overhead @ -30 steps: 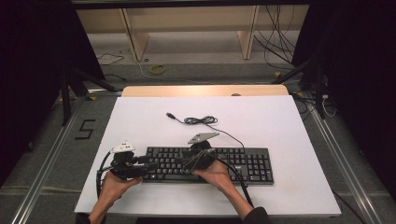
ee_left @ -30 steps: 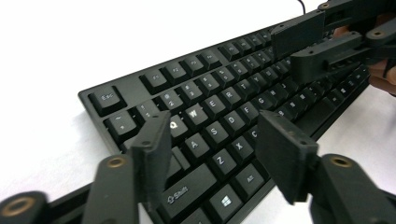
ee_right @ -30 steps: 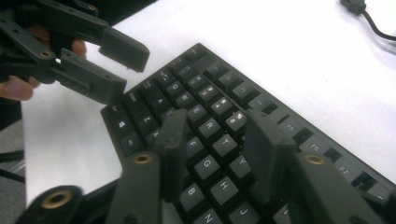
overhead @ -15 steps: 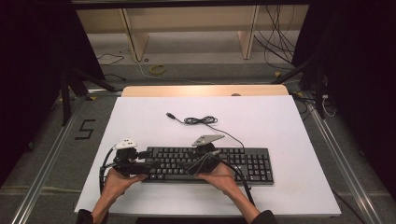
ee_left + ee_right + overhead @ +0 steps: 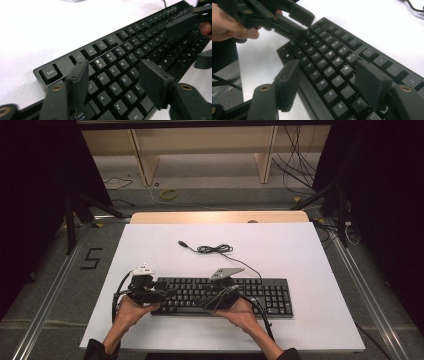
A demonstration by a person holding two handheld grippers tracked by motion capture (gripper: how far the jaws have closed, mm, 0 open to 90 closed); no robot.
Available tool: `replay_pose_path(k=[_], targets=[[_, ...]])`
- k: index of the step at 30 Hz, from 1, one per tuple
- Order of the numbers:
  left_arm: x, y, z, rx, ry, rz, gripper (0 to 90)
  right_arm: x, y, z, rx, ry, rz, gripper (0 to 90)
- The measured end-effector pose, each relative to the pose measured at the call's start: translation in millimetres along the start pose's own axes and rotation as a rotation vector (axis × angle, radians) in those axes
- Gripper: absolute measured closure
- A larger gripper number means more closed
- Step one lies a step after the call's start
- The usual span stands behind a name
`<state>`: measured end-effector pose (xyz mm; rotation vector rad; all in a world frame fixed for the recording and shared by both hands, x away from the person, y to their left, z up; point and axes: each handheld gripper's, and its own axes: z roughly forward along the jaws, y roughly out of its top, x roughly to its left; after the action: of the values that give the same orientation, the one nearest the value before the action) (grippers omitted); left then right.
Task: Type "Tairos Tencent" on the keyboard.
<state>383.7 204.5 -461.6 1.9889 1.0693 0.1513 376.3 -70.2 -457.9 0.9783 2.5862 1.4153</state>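
A black keyboard (image 5: pixel 265 295) lies near the front of the white table top (image 5: pixel 300 255). Its cable (image 5: pixel 215 249) coils behind it and ends in a USB plug (image 5: pixel 183 243). My left gripper (image 5: pixel 167 294) hovers over the keyboard's left end. In the left gripper view the gripper (image 5: pixel 115 72) is open above the letter keys (image 5: pixel 130 47); its jaws have just been closing, gripping nothing. My right gripper (image 5: pixel 209 303) is over the keyboard's middle. Seen in its own view, this gripper (image 5: pixel 328 72) stands open above the keys (image 5: pixel 342 37), jaws just opening, with nothing held. The left gripper (image 5: pixel 298 23) faces it.
A wooden board (image 5: pixel 220 216) borders the table's far edge, with shelf legs and loose cables on the floor beyond. A yellow ring (image 5: pixel 169 194) lies back there. A "5" mark (image 5: pixel 91 258) is on the floor at left. Metal rails run along both sides.
Both hands hold nearly the same places over the keyboard. The keyboard and its cable have not moved.
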Motion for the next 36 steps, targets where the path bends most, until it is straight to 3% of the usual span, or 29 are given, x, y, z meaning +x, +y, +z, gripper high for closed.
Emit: replay_pose_path(k=[7, 19, 26, 36], targets=[[-2.3, 4.6, 10.9, 0.053, 0.005, 0.037, 61.6, 2.6, -2.2, -2.4, 0.000, 0.002, -0.013, 35.9], [-5.1, 10.8, 22.5, 0.085, -0.003, 0.066, 82.7, 2.4, -6.7, -6.7, 0.004, -0.010, -0.018, 36.0], [-6.5, 12.0, 28.5, 0.108, -0.003, 0.080, 88.6, 2.7, -8.5, -10.6, -0.008, -0.014, -0.021, 35.2], [-7.1, 12.4, 33.3, 0.128, -0.001, 0.082, 88.9, 2.5, -10.6, -11.7, -0.003, -0.013, -0.019, 35.3]])
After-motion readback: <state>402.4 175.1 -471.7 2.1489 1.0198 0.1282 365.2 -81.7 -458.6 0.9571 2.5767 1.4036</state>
